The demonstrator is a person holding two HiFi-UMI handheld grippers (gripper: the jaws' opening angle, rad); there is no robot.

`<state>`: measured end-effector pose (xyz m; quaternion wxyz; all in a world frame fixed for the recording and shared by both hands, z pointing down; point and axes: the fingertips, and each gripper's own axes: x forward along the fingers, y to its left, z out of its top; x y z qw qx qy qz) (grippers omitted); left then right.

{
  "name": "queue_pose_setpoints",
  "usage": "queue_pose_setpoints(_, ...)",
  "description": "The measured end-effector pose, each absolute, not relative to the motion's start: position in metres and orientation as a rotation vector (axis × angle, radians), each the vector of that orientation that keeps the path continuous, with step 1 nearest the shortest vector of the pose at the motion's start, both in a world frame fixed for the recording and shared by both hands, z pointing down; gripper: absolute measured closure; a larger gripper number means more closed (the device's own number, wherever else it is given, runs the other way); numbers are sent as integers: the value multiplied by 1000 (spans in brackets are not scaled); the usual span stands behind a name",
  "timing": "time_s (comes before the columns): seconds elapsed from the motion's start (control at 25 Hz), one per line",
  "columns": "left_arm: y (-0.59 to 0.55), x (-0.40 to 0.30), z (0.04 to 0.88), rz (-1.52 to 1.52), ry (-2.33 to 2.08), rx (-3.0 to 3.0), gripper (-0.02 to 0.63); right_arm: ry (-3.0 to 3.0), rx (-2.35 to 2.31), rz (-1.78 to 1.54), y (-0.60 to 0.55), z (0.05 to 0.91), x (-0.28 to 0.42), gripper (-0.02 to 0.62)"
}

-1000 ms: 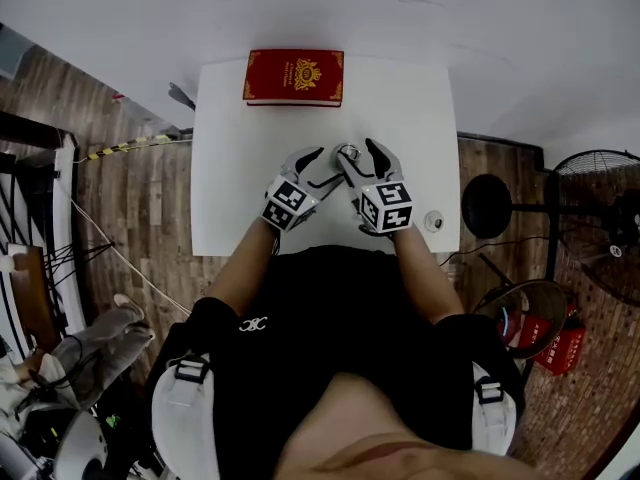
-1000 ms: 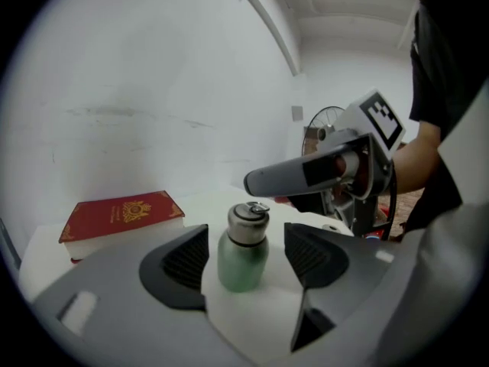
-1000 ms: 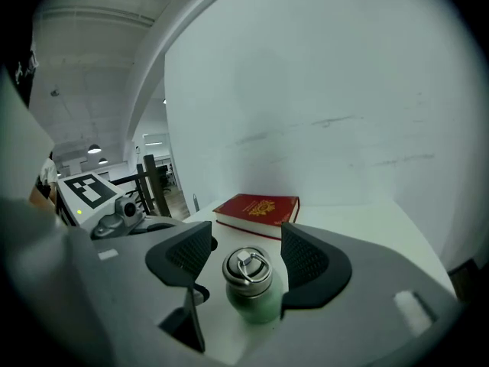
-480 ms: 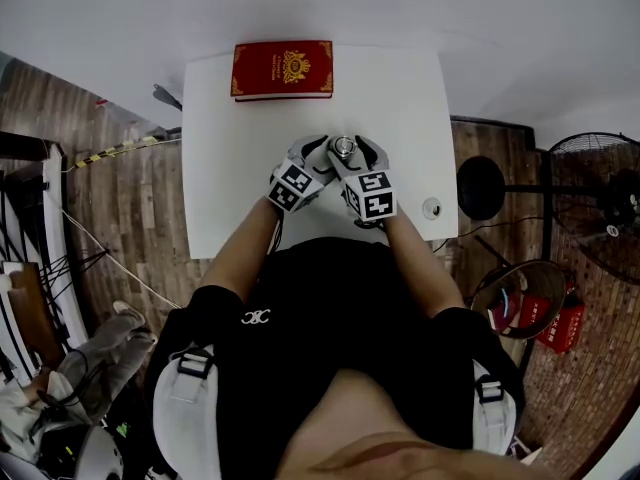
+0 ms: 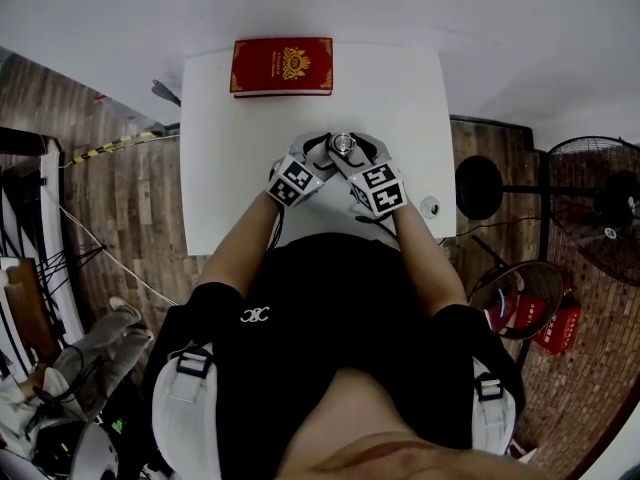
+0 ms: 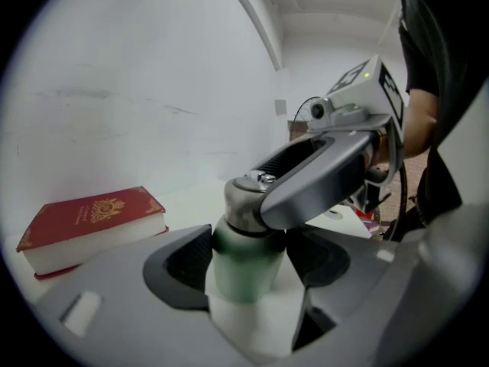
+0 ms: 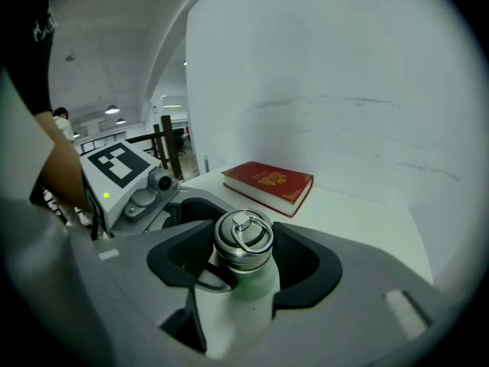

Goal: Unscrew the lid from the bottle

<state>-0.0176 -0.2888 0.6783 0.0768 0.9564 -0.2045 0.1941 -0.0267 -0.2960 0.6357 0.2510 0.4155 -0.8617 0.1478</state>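
Your left gripper (image 6: 246,260) has just been opening: its jaws stand wide, with the green bottle (image 6: 243,275) between them and the pads just beside its body, not pressing. Your right gripper (image 7: 244,252) reaches in from the opposite side. Its jaws have just been closing and now clamp the steel lid (image 7: 243,239), a pad on either side. The bottle stands upright mid-table on the white table (image 5: 400,98), lid still on. The red book (image 5: 282,65) lies at the far edge.
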Motion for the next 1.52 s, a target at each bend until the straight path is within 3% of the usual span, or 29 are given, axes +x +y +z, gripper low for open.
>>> queue_pose_setpoints(0.44, -289, -17, 681, 628, -584, 2876, 253, -2000, -37, 12, -287, 649, -30, 356)
queue_pose_setpoints(0.88, -286, -15, 683, 645, -564, 2879, 252, -1499, -473, -514, -276, 660, -12, 356)
queue_pose_setpoints(1.12, -290, -17, 687, 644, -576, 2857, 252, -1639, -308, -378, -279, 656, -15, 347)
queue_pose_setpoints(1.24, -292, -18, 688, 640, -574, 2855, 252, -1869, -161, -183, -273, 640, -24, 298)
queue_pose_setpoints(1.52, -291, -19, 689, 634, -571, 2851, 252, -2393, 698, 355, -296, 598, -30, 299)
